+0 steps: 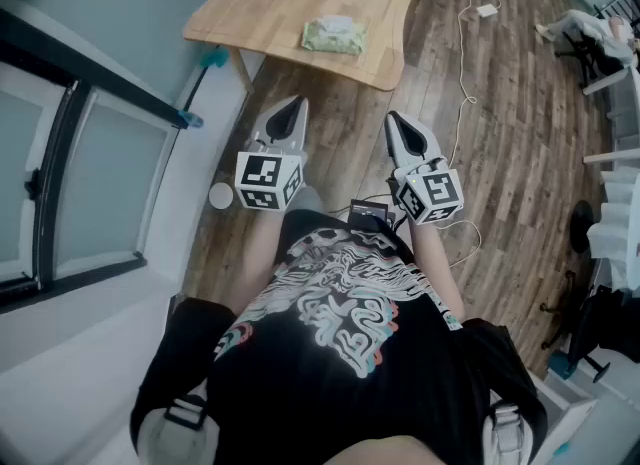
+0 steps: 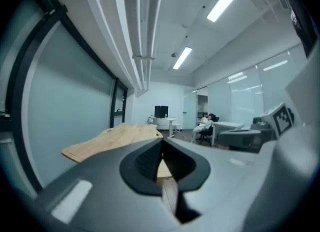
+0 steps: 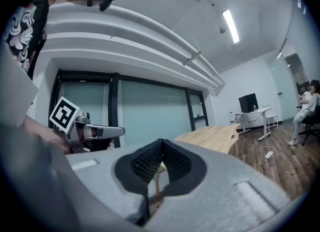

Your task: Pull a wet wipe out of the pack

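Observation:
A pale green wet wipe pack [image 1: 334, 35] lies flat on the wooden table [image 1: 280, 3] at the top of the head view. Both grippers hang in the air over the floor, well short of the table's near edge. My left gripper [image 1: 296, 105] is shut with nothing in it, and its jaws meet at the tips [image 2: 161, 141]. My right gripper [image 1: 394, 119] is shut too and holds nothing; its jaws close together [image 3: 161, 142]. The pack does not show in either gripper view, where only the table top [image 2: 112, 138] [image 3: 215, 137] appears.
A white cable [image 1: 462, 43] with a plug block trails across the wood floor right of the table. Glass wall panels with dark frames [image 1: 60, 153] run along the left. A person sits on a chair [image 1: 590, 38] at the far right, beside other desks.

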### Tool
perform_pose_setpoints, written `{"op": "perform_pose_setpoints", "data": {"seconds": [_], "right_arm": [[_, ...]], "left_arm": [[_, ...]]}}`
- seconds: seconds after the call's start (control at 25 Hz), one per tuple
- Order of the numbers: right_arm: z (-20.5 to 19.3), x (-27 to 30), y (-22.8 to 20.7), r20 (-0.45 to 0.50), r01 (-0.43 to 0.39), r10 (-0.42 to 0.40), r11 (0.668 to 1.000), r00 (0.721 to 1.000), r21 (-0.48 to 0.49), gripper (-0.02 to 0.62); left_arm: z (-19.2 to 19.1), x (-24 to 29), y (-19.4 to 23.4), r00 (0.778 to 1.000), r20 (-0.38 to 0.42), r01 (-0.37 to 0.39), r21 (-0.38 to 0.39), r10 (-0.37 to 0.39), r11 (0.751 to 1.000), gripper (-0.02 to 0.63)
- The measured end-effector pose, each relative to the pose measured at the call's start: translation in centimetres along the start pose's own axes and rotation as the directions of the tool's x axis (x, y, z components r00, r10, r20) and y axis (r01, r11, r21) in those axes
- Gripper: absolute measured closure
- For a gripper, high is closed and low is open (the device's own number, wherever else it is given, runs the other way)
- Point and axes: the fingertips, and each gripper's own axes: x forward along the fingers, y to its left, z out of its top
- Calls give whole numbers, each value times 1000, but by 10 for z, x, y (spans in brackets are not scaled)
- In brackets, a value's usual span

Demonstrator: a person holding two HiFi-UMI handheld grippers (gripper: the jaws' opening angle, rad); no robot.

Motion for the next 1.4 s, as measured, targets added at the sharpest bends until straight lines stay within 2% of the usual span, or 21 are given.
{"op": "perform_pose_setpoints", "data": {"seconds": [1.04, 1.4], "right_arm": [[3, -13, 12, 11, -3, 3, 1000, 1000, 11, 597], [1, 1, 1, 4, -3, 3, 1000, 1000, 22, 597]], "left_arm": [[-1, -19, -1, 1000, -7, -15, -8, 15, 1000, 618], [-2, -6, 6, 1000, -17, -26, 0, 26, 1000, 618]]}}
